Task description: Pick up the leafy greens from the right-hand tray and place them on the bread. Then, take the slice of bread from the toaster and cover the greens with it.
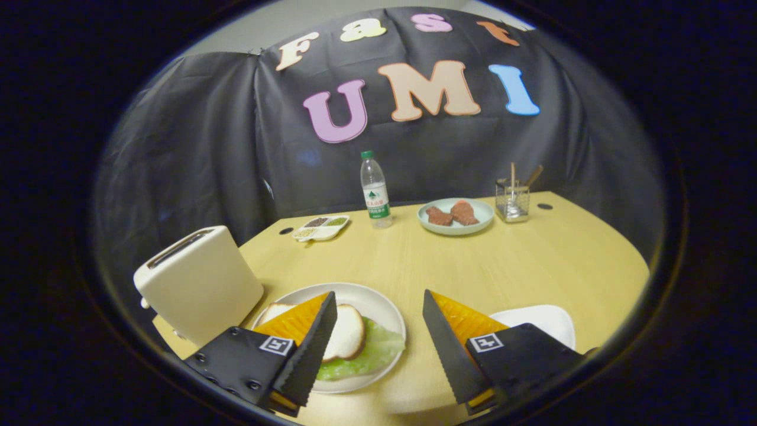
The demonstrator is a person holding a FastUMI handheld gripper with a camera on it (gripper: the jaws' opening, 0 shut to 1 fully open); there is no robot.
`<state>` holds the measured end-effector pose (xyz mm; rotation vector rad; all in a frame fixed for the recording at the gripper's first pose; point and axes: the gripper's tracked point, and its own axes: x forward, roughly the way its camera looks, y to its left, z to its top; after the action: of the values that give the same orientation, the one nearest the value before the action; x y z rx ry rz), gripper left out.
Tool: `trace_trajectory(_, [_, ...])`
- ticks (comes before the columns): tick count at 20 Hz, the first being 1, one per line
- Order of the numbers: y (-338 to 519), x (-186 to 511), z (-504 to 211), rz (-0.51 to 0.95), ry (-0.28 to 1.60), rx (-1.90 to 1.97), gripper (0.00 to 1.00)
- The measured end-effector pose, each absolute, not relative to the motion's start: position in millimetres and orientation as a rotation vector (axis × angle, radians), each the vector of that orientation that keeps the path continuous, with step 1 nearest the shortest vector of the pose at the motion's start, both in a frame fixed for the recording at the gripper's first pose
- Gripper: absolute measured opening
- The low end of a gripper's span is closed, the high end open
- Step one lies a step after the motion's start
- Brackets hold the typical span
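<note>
On plate (378,305): bread (346,334) over greens (378,349).

Open desk (502,260) lies ahead of the spread fingers of the hand-held gripper (378,337). Toaster (198,284) blocks the left; the sandwich plate (378,302) sits beside it. Bottle (375,189), meat plate (455,228) and utensil holder (512,201) line the far edge.

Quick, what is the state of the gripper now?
Gripper: open, fingers spread and holding nothing, above the plate with bread on greens.
</note>
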<state>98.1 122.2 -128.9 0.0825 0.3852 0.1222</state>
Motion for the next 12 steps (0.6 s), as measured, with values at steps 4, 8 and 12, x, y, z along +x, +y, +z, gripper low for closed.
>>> trace_trajectory(4, [116.6,85.6,-97.8,0.134,0.232,0.038,0.93])
trace_trajectory(8, [100.2,69.8,-70.8,0.132,0.122,0.025,0.94])
trace_trajectory(12, [73.1,50.8,-37.1,0.089,0.038,0.022,0.95])
